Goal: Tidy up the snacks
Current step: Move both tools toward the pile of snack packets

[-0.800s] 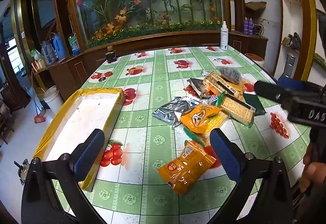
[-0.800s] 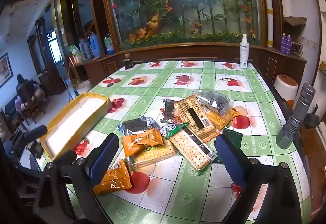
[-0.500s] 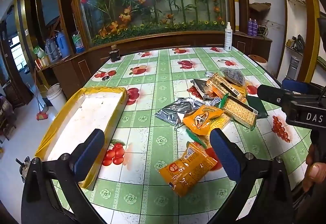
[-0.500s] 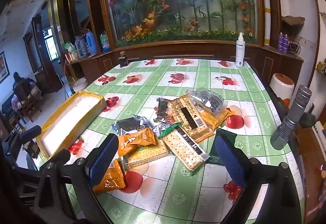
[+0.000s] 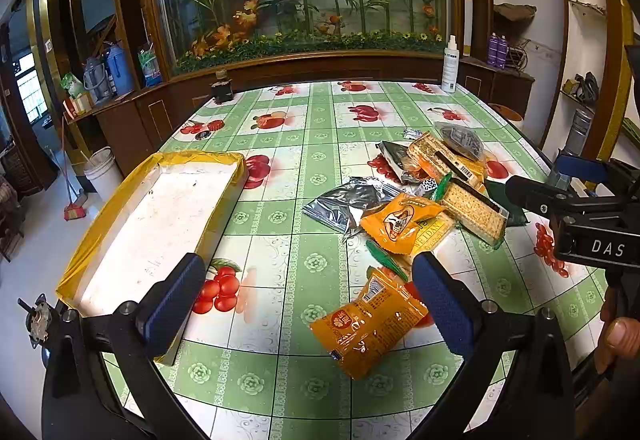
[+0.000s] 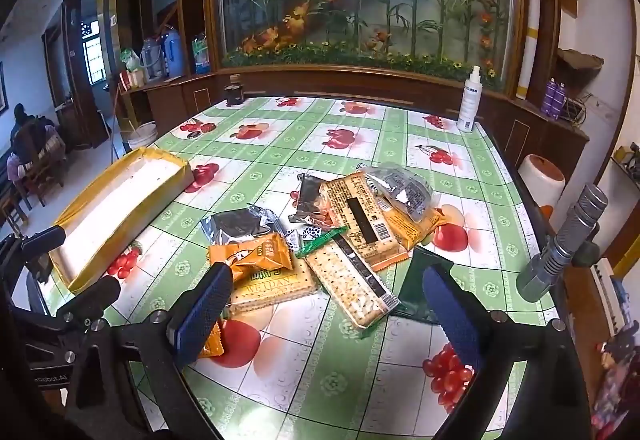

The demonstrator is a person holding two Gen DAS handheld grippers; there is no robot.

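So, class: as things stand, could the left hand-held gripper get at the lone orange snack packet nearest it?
Probably yes: the left hand-held gripper is open, and the orange snack packet lies alone and uncovered just ahead.

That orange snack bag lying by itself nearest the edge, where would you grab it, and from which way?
Probably across its narrow width, near the middle. The orange bag lies flat and slanted on the tablecloth, apart from the pile, so its long sides are free. The left gripper, jaws wide open, could come down from above and pinch those sides; the puffy middle should give the pads something to squeeze.
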